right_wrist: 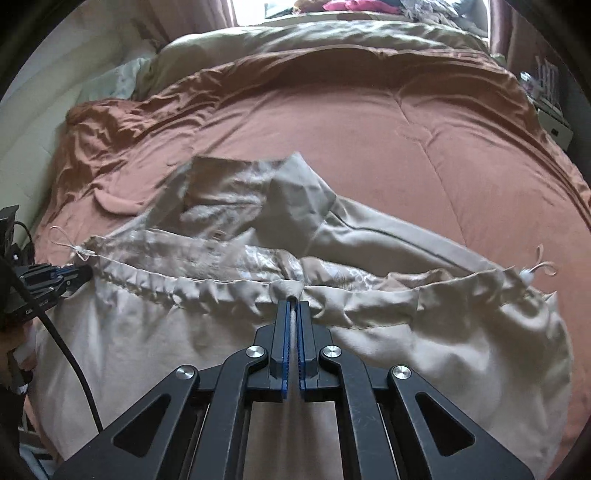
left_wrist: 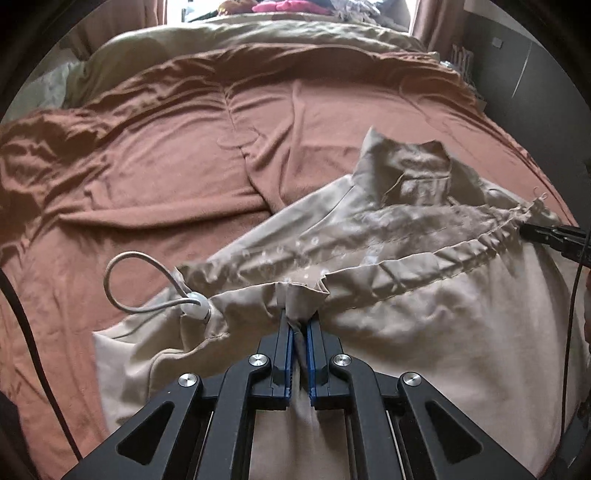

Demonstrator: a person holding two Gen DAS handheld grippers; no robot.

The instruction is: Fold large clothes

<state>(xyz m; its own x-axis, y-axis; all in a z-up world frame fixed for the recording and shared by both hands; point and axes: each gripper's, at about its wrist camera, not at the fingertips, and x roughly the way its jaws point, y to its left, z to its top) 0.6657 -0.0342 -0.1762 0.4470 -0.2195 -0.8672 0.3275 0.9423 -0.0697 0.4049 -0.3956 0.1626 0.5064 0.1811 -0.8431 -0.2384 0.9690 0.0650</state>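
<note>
A beige jacket (left_wrist: pixel 424 306) with a drawstring hem lies on the brown bedspread (left_wrist: pixel 166 166), collar pointing away. My left gripper (left_wrist: pixel 299 321) is shut on a fold of the gathered hem, near a white cord stopper (left_wrist: pixel 195 306) and cord loop. My right gripper (right_wrist: pixel 294 306) is shut on the same hem of the jacket (right_wrist: pixel 443 339) further right. The right gripper shows at the right edge of the left wrist view (left_wrist: pixel 532 232). The left gripper shows at the left edge of the right wrist view (right_wrist: pixel 79 275). Both hold the hem slightly lifted.
The bedspread (right_wrist: pixel 406 147) covers a large bed. An olive duvet (left_wrist: pixel 258 33) lies at the far end, with pink clothes (left_wrist: pixel 284 5) behind it. A black cable (left_wrist: pixel 33 332) hangs at the left. Items on a side shelf (right_wrist: pixel 546 92) stand at the right.
</note>
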